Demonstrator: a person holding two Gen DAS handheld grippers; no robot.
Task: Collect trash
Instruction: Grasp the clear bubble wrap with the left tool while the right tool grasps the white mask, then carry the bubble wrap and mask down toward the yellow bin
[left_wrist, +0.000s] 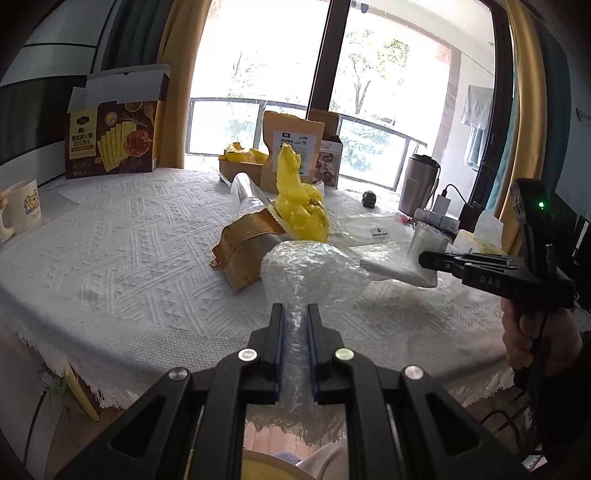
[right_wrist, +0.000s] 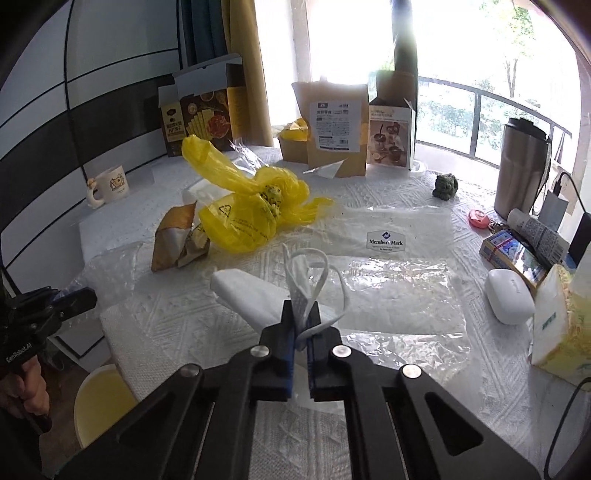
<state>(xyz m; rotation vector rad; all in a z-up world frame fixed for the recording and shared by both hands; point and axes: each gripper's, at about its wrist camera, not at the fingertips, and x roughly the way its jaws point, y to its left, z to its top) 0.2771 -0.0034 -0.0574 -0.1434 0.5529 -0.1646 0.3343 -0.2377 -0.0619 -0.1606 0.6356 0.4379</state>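
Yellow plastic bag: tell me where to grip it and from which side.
Grip the yellow plastic bag by its upright twisted tail, coming from above. That strip stands clear of the tablecloth; the body sags beside the gold wrapper.

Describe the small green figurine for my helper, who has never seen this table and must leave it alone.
Start at the tall steel tumbler by the window railing. Left of it, on the white tablecloth beyond the clear Member's Mark bag, sits the green figurine. It is the only dark, lumpy, solid ornament among the flat wrappers.
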